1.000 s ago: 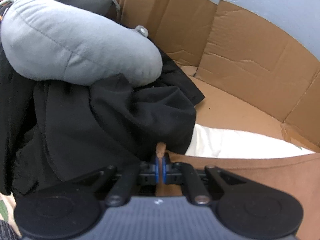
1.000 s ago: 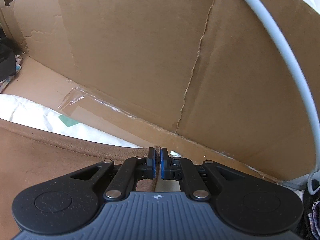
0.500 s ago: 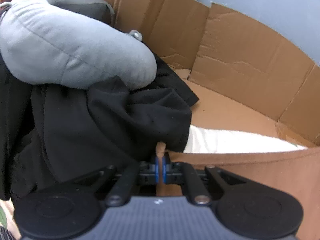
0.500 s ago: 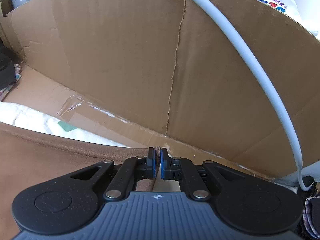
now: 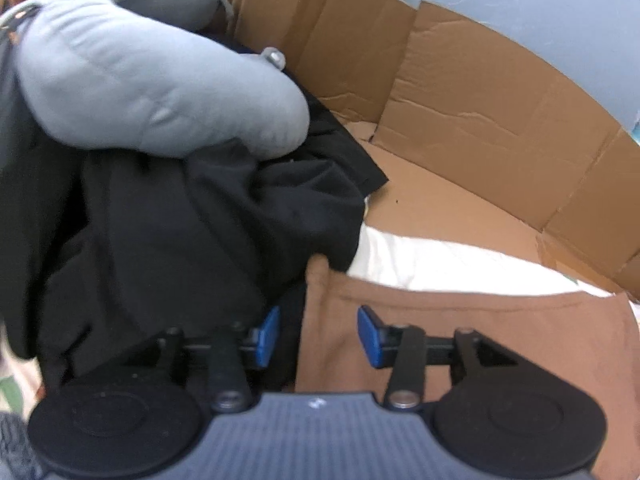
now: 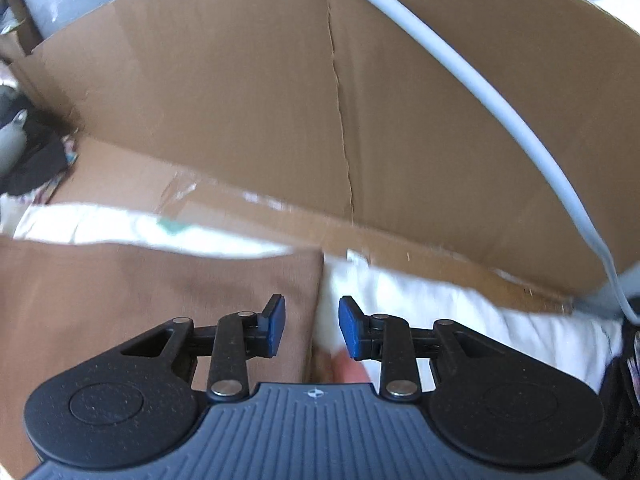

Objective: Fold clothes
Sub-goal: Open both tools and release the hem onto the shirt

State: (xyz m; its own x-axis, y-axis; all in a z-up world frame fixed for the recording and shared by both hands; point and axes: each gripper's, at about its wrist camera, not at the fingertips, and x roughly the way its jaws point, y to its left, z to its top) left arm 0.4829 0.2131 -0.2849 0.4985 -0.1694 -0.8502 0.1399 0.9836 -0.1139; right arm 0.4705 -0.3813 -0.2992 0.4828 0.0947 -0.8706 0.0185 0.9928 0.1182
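We see a grey neck pillow (image 5: 152,92) at far left, tall cardboard walls (image 6: 280,120) along the far side, a white cable (image 6: 500,108) arcing across at right, a grey-blue wall (image 5: 540,12) beyond.

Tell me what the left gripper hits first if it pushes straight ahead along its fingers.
Probably the brown garment: its corner lies between the open left gripper fingers. The black clothing pile sits just beyond, slightly left; depth is hard to judge.
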